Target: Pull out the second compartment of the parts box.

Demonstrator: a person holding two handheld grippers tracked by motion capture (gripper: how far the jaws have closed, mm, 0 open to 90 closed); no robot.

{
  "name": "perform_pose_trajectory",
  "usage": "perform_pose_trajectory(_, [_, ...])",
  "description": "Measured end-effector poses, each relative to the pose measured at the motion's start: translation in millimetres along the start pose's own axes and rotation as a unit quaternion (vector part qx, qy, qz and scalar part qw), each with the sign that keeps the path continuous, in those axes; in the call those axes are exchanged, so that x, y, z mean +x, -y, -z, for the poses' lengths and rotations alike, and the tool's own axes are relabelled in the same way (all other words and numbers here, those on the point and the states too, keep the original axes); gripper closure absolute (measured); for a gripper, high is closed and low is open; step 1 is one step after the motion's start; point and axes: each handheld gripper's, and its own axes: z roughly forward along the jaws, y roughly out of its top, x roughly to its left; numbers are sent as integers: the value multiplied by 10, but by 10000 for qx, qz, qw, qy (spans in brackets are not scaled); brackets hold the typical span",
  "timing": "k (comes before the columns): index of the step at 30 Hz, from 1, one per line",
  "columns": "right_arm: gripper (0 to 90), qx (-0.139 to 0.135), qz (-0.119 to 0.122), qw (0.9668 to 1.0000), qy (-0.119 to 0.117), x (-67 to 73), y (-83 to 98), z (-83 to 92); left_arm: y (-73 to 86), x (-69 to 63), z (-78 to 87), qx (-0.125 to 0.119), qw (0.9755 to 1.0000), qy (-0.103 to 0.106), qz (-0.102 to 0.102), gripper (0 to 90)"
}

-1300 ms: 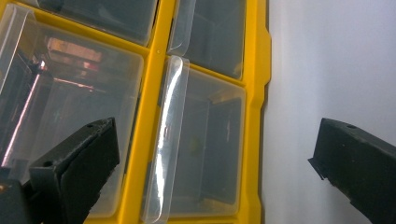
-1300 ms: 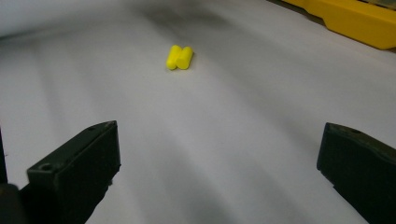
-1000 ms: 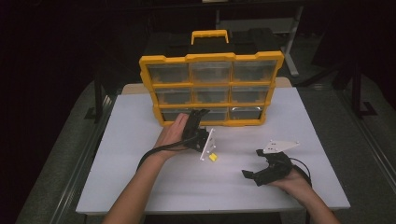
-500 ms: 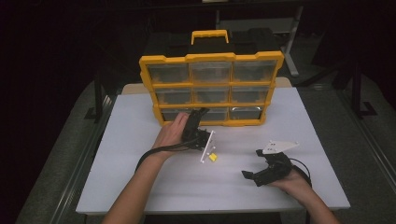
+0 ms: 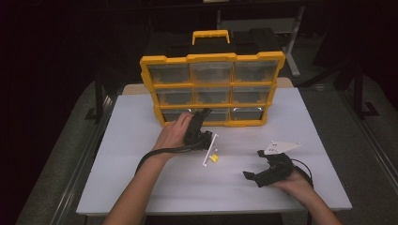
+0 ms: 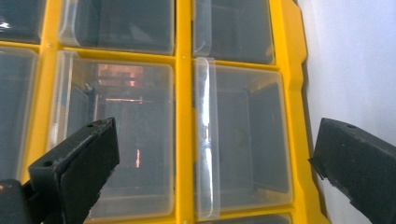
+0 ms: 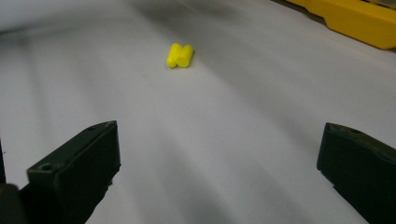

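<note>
High view: left gripper jaws spread, at the yellow drawer organizer's bottom row. Right gripper spread, facing yellow pegs lying side by side mid-table, long axes probably pointing roughly away from it.

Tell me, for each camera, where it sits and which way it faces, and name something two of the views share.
High view: above the person's side of the white table, looking forward and down; both forearms, left tool and right tool show.
Left gripper view: rides the left tool, facing the yellow organizer's clear drawers; its two black jaws show, spread apart.
Right gripper view: rides the right tool, looking low across the table at the yellow pieces; its jaws show, spread apart.
Shared: those yellow pieces also lie in the high view.
</note>
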Motion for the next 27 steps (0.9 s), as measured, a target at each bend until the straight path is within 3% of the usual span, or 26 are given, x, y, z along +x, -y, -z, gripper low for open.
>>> perform_pose_trajectory(27, [0,-7,6,10000,-17,-1,-4,-4,-5,262,78,-36,9997,-239,64,7])
